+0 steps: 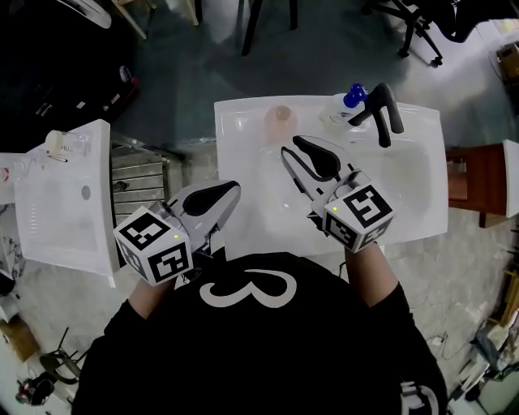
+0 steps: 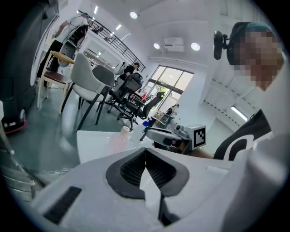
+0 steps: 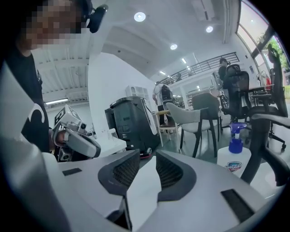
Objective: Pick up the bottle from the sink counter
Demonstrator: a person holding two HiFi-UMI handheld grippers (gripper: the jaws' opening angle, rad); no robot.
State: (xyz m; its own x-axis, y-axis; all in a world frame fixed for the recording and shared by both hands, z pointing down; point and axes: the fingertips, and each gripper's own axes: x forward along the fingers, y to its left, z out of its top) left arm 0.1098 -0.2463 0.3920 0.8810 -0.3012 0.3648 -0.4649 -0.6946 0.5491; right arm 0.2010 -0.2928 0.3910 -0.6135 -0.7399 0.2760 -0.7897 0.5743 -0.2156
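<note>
You face a white sink counter [image 1: 243,121] with a shallow basin sunk into it, standing on a grey-green floor [image 1: 178,57]. The bottle [image 1: 350,101], clear with a blue pump top, stands upright at the far right of the counter's back rim, just beside the black tap [image 1: 381,109]. A pale pink cup [image 1: 280,119] sits on the same rim, to the left of the bottle and well apart from it.

Your right tongs [image 1: 292,146] are over the left part of the basin, short of the bottle. In the right gripper view their jaws [image 3: 148,158] stand partly apart with nothing between them, and the bottle [image 3: 234,156] shows off to the right of them.

Your left tongs [image 1: 229,193] are at the counter's front left corner. In the left gripper view their tips [image 2: 145,152] meet, and they hold nothing.

To your left is a second white sink unit [image 1: 61,203], with a ribbed metal rack [image 1: 138,174] between the two. A brown wooden cabinet [image 1: 478,182] stands at the right. Chair legs and an office chair [image 1: 405,24] are beyond the counter. The gripper views show a white ceiling with round lights [image 3: 139,16], a tall window [image 2: 170,84], grey chairs [image 3: 195,113] and a dark machine [image 3: 129,122].
</note>
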